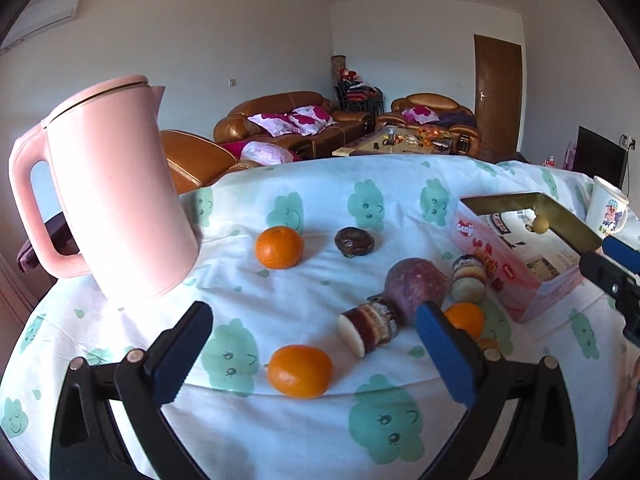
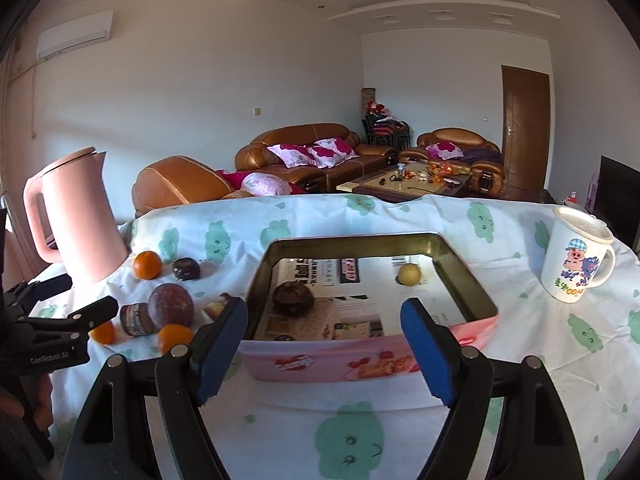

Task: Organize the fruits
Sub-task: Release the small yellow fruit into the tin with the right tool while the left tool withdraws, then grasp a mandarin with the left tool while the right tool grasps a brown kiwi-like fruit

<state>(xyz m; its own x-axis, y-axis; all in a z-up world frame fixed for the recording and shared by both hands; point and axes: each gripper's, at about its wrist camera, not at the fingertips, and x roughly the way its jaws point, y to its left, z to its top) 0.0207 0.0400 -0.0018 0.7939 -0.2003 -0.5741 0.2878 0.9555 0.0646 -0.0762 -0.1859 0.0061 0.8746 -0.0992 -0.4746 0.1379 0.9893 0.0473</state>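
A bench (image 1: 304, 432) draped in a white cloth printed with green clouds carries everything. In the left wrist view, a pink kettle (image 1: 108, 188) stands at about 9 o'clock, upright on the cloth. To its right, near the middle, an orange (image 1: 279, 247) sits beside a dark round fruit (image 1: 354, 242), the two apart. Nearer the camera, a second orange (image 1: 300, 376) lies at 6 o'clock between the left tongs (image 1: 316, 356), whose blue pads stand wide apart and clamp nothing. Just right of it lies a striped cut piece (image 1: 370, 330) touching a large purple fruit (image 1: 416, 288), with a third orange (image 1: 466, 318) and another striped piece (image 1: 469, 278) close by at 4 o'clock. At 3 o'clock is a pink tin box (image 1: 516, 276) with a gold rim, open at the top, holding a small yellow fruit (image 1: 540, 225); a white cartoon mug (image 1: 608, 212) stands beyond it at 2 o'clock. In the right wrist view the right tongs (image 2: 324, 344) hang in front of the box's near wall, pads spread apart and empty. Inside the box a dark brown fruit (image 2: 293, 297) rests at the left on printed paper, well apart from the yellow one at the back right. Brown sofas (image 2: 304, 152) fill the room at 12 o'clock.
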